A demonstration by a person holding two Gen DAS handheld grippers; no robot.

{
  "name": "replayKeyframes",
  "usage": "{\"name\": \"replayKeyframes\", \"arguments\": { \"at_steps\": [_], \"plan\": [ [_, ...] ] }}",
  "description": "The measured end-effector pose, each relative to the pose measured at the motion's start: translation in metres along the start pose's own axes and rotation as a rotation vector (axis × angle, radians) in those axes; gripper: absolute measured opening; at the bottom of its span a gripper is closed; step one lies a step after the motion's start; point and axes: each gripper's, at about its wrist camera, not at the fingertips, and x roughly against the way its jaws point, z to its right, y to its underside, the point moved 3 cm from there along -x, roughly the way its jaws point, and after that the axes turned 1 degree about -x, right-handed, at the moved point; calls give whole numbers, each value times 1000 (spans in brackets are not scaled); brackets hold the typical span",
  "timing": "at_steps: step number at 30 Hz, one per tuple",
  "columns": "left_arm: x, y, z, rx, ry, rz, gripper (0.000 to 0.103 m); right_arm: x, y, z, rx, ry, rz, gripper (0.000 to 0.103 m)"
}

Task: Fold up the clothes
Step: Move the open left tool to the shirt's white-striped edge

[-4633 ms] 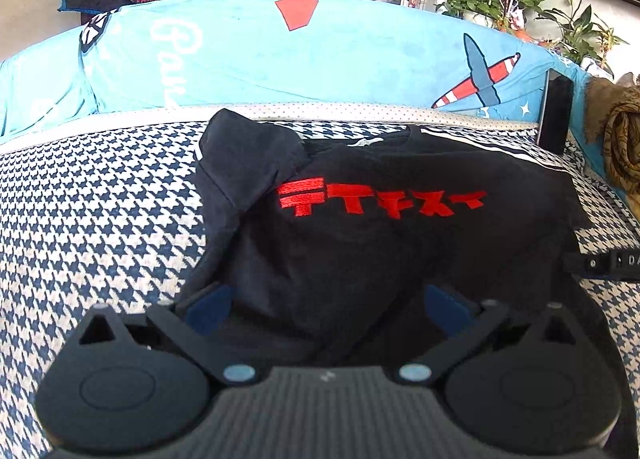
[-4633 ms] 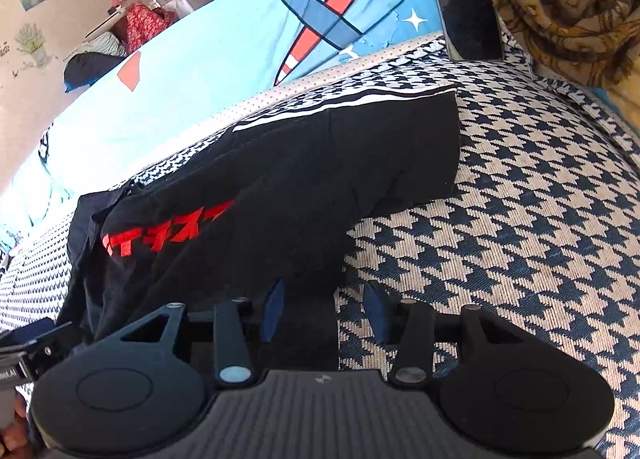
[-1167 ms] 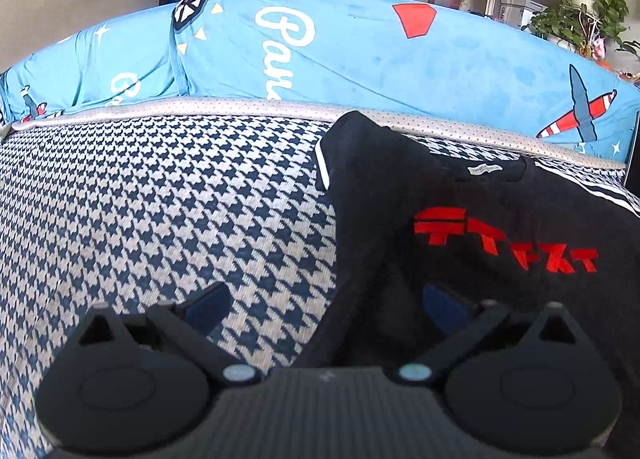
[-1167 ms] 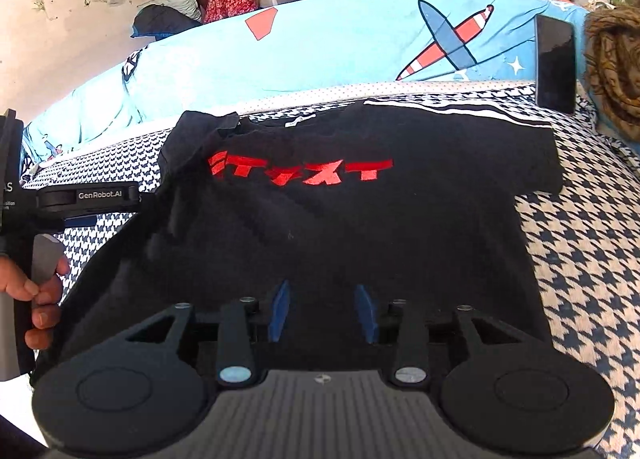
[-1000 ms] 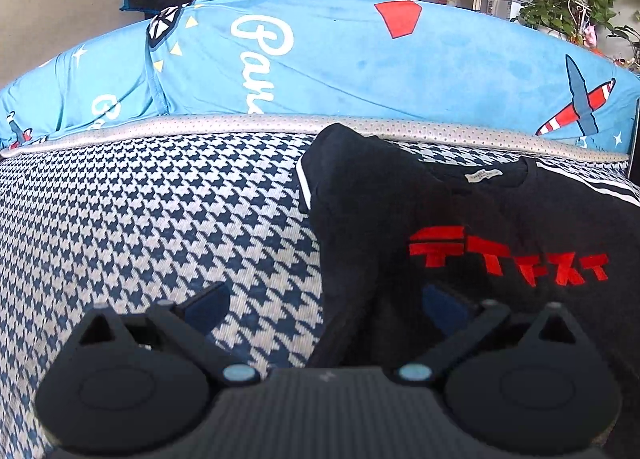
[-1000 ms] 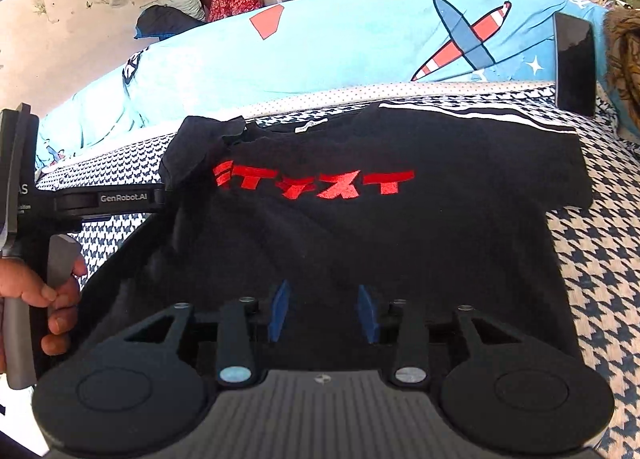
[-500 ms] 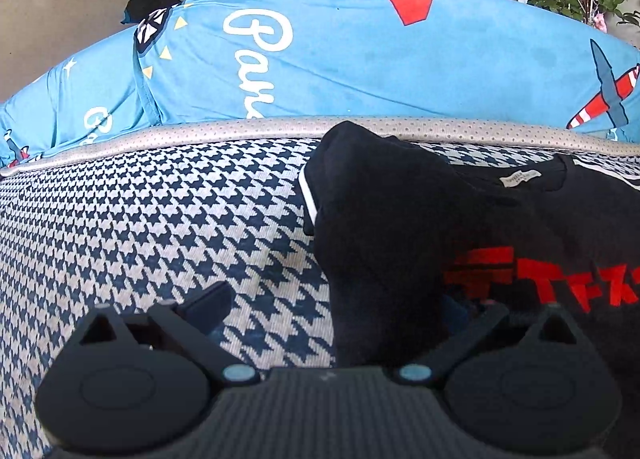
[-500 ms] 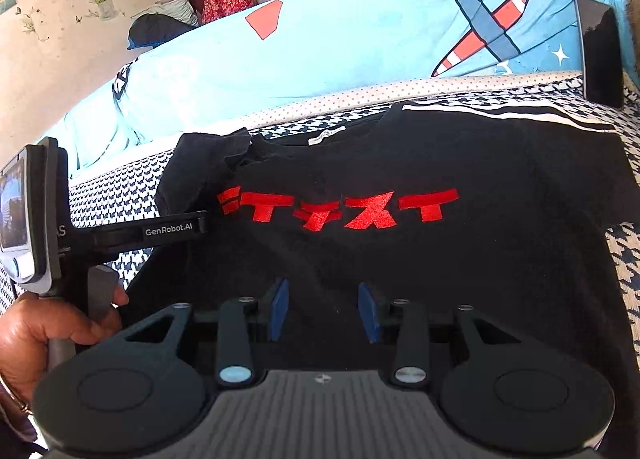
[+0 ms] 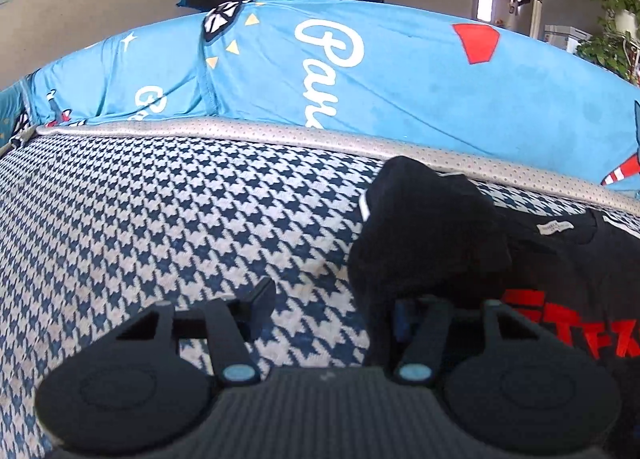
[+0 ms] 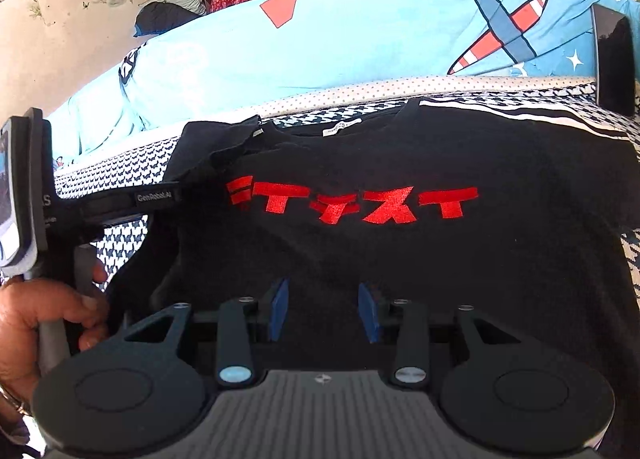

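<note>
Jaws of the left gripper (image 9: 328, 309) have just been closing around the bunched left sleeve (image 9: 424, 235) of the black T-shirt (image 10: 400, 243).

Its right pad is already hidden in the dark cloth, so a real pinch is likely starting but cannot be confirmed; a second ago they stood wide apart beside the shirt. The right gripper (image 10: 323, 313) holds its blue pads part-open over the shirt's lower front, with cloth between them but apparently not pinched. The shirt lies flat, red lettering up, on the houndstooth cover (image 9: 160, 227). Beyond the shirt rises the blue airplane-print cushion (image 9: 400, 75); at its right a dark phone (image 10: 614, 63) leans, clear of the fold.
</note>
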Motion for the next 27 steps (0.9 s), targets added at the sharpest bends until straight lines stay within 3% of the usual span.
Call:
{"name": "replayKeyframes", "arguments": {
  "at_steps": [2,4,8,10,15,17,20,24,27],
  "plan": [
    [1,-2,-16,38,-25,-1,64,-2,2,-1,13,8,-10,38],
    [2,-1,-34,109,-9,-22,77,-3,3,-1,21,14,-22,38],
    [3,1,-60,221,38,-79,81,-4,4,-3,49,25,-31,38],
    [4,5,-70,282,60,-110,89,-4,5,-5,68,34,-32,38],
    [4,21,-102,525,146,-220,92,-6,8,-12,129,56,-33,43],
    [8,23,-111,573,168,-241,93,-7,9,-15,147,61,-32,46],
    [15,27,-121,623,162,-272,94,-7,10,-17,158,67,-33,49],
    [23,30,-131,658,69,-303,103,-8,9,-18,168,71,-35,51],
    [28,38,-143,776,80,-309,103,-9,9,-18,178,74,-37,52]
  ]
}}
